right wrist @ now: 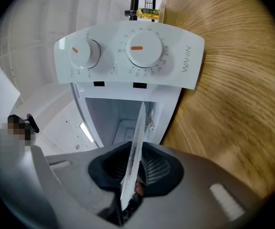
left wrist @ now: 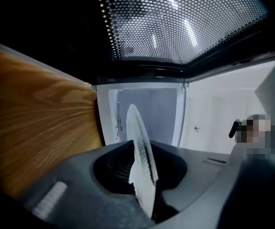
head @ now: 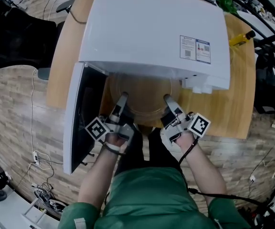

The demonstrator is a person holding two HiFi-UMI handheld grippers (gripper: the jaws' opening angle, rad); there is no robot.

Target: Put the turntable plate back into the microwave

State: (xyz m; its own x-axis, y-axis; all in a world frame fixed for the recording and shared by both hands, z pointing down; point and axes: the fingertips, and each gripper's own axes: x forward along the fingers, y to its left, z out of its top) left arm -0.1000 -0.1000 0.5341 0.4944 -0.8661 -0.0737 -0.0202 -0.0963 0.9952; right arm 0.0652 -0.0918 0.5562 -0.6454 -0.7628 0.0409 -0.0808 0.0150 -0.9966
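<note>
Turntable plate (head: 144, 97) at the microwave (head: 152, 32) mouth, far half hidden under its top. Left gripper (head: 123, 98) clamped on the rim at 8 o'clock, right gripper (head: 167, 99) clamped at 4 o'clock. Door (head: 82, 123) open at 9 o'clock. Microwave sits on wooden counter (head: 237, 109).

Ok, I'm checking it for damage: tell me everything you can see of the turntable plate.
The turntable plate is a round disc of clear glass; no crack shows. It lies roughly level, its far part under the top of the open microwave. The left gripper and right gripper each clamp its near edge. Whether it rests on the cavity floor cannot be seen.
</note>
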